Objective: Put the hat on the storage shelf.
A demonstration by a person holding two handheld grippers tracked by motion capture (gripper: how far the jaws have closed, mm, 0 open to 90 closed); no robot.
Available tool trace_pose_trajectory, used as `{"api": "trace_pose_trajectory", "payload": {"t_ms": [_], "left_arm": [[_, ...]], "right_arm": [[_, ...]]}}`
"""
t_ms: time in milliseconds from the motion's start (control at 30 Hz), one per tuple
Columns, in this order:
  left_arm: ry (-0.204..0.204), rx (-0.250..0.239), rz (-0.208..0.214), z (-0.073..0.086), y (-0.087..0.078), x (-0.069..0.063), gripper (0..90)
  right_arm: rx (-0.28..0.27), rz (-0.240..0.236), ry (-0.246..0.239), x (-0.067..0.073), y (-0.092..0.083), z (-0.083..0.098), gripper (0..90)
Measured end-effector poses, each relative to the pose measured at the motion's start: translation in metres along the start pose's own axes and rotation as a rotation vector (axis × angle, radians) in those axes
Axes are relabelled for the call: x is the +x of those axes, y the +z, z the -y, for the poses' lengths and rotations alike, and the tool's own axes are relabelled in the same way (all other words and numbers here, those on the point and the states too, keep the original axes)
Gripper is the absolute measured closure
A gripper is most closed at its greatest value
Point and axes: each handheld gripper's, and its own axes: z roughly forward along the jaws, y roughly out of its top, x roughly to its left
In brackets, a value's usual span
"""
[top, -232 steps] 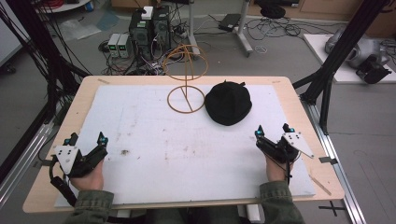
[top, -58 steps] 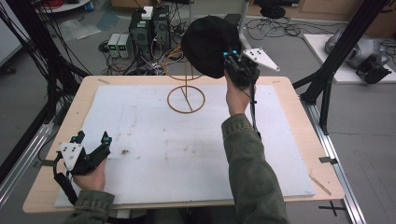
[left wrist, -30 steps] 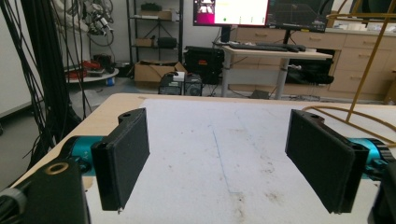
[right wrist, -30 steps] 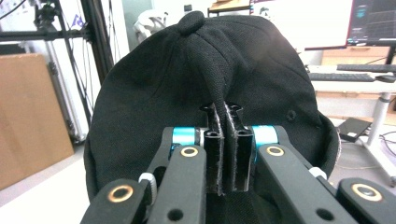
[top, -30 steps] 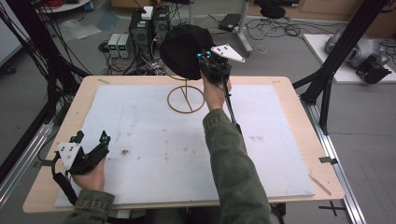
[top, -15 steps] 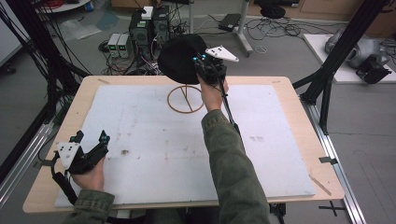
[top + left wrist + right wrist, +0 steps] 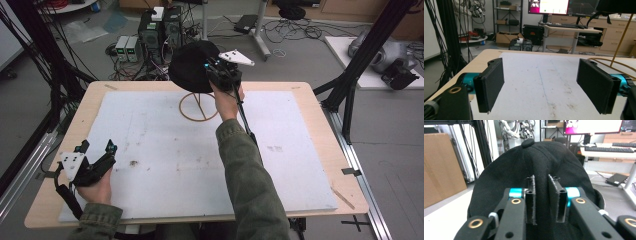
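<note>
The black cap sits on the wire stand at the top middle, its button pointing up. My right gripper reaches far out; its jaws have just been opening, with cap cloth between them. My left gripper rests lower left, jaws wide apart.

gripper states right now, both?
Left gripper: open, empty, low over the table.
Right gripper: jaws just opening, a fold of the black cap between them.
</note>
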Motion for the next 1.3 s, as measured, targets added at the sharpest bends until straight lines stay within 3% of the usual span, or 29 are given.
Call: {"api": "trace_pose_trajectory", "payload": {"t_ms": [100, 433, 567, 900, 933, 1067, 1300], "left_arm": [[-0.01, 0.0, -0.005, 0.0, 0.0, 0.001, 22.2], [-0.003, 0.0, 0.001, 0.0, 0.0, 0.0, 22.2], [-0.007, 0.0, 0.0, 0.0, 0.001, 0.0, 22.2], [-0.002, -0.001, 0.004, 0.0, 0.0, -0.001, 22.2], [-0.003, 0.001, 0.004, 0.0, 0.0, 0.0, 22.2], [-0.001, -0.002, 0.005, 0.0, 0.0, -0.001, 22.2], [-0.005, 0.0, 0.006, 0.0, 0.0, -0.001, 22.2]], "right_arm": [[0.009, 0.003, 0.003, 0.0, -0.002, 0.0, 62.4], [0.061, 0.004, -0.015, 0.003, 0.001, 0.003, 50.7], [0.047, 0.003, -0.01, 0.003, -0.001, 0.003, 45.9], [0.039, 0.073, -0.035, 0.002, -0.009, -0.002, 28.7], [0.037, 0.078, -0.033, -0.001, -0.011, -0.002, 22.2], [0.002, 0.124, -0.047, -0.006, -0.021, 0.003, 13.8], [-0.011, 0.13, -0.006, -0.025, -0.043, 0.019, 12.7]]}}
